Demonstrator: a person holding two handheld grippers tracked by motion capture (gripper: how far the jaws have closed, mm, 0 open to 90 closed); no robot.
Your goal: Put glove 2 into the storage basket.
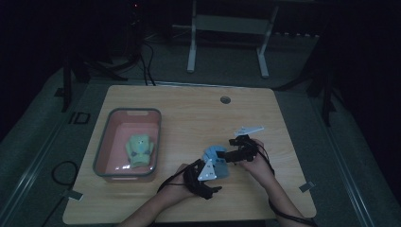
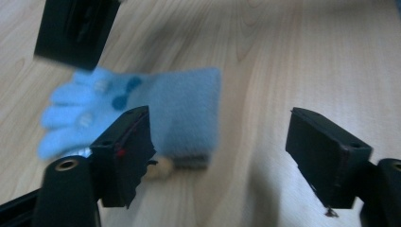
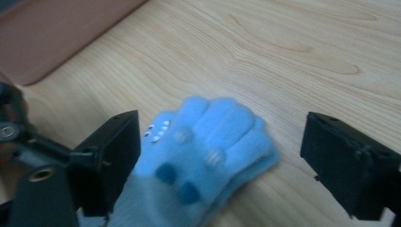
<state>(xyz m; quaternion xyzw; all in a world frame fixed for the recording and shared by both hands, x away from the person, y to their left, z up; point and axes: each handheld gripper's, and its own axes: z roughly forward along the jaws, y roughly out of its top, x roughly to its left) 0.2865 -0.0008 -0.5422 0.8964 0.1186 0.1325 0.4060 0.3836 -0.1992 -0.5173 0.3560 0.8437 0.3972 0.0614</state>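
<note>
The right gripper's (image 3: 220, 156) fingers (image 3: 111, 156) stand spread wide, with the blue glove (image 3: 208, 156) lying flat on the bench (image 3: 293, 52) between them, its fingertip end reaching past them, nothing pinched. The left gripper's (image 2: 217, 156) fingers (image 2: 124, 156) are spread too; the same glove (image 2: 156, 109) lies ahead of them toward the left finger, its cuff nearest, and neither pad presses on it. Beyond the glove, to the left gripper's (image 1: 206, 172) side, sits a pink bin (image 1: 105, 142) holding a green glove (image 1: 138, 150). Judging from that, one glove is already put away and the blue one is left: it is not yet gripped, and must be picked up and carried into the bin.
</note>
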